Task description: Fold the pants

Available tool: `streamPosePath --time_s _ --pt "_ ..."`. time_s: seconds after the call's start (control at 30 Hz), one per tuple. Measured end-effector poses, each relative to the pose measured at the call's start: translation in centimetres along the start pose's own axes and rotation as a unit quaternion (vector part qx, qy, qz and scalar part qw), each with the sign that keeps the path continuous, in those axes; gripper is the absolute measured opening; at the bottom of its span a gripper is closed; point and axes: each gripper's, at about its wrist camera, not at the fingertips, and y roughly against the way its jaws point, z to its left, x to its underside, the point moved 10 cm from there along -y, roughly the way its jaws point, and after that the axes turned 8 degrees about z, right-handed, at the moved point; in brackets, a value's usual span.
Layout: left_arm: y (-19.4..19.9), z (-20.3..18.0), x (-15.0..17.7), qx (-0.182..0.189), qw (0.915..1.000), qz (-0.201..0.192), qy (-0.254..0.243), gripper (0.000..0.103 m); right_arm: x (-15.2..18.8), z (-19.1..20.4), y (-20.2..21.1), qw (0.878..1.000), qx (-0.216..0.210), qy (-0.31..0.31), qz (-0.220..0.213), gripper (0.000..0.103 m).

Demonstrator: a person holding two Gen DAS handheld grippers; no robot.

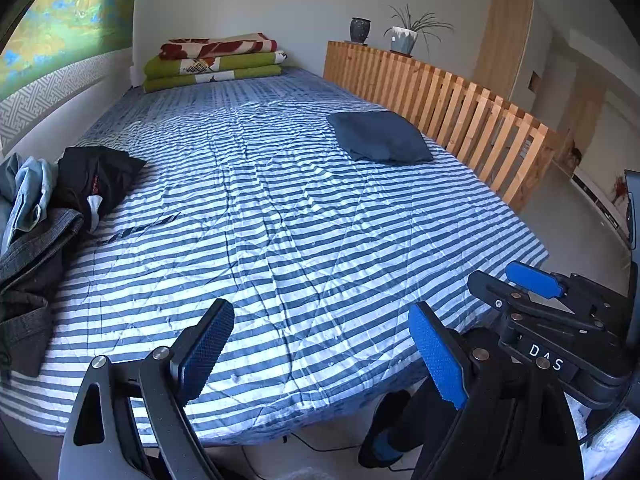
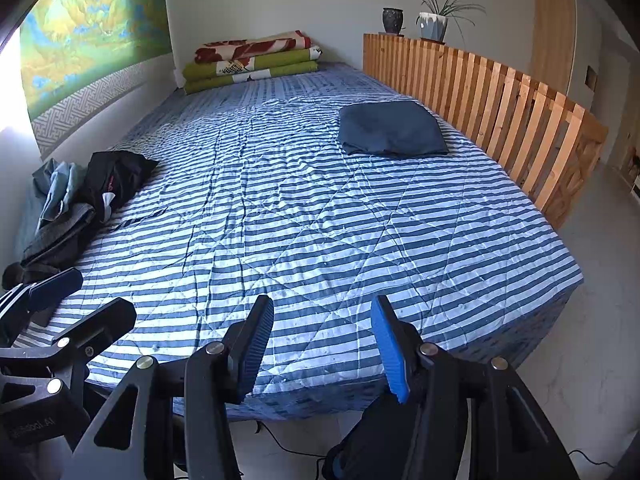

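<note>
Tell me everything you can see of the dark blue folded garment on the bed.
The folded garment is dark navy, of soft matte cloth, folded into a roughly square, slightly puffy packet with rounded corners and a few creases. It lies flat on the striped quilt, on the side of the bed nearest the slatted wooden rail, about halfway up the bed. Only the quilt touches it; neither hand-held gripper is near it, and it sits apart from the clothes pile at the opposite edge.

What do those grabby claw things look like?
Each hand-held gripper has two black, curved arms with silver bolts, ending in flat finger pads with a bumpy blue grip. The left hand-held gripper shows both pads in its own view. The right hand-held gripper looks the same, and white letters "DAS" are printed on its black body.
</note>
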Motion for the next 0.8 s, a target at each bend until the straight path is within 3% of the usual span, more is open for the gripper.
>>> streamPosePath --time_s 0.8 --pt "-0.58 -0.20 0.11 0.001 1.0000 0.005 0.001 0.091 0.33 0.02 -0.70 1.000 -0.005 -0.002 0.010 0.047"
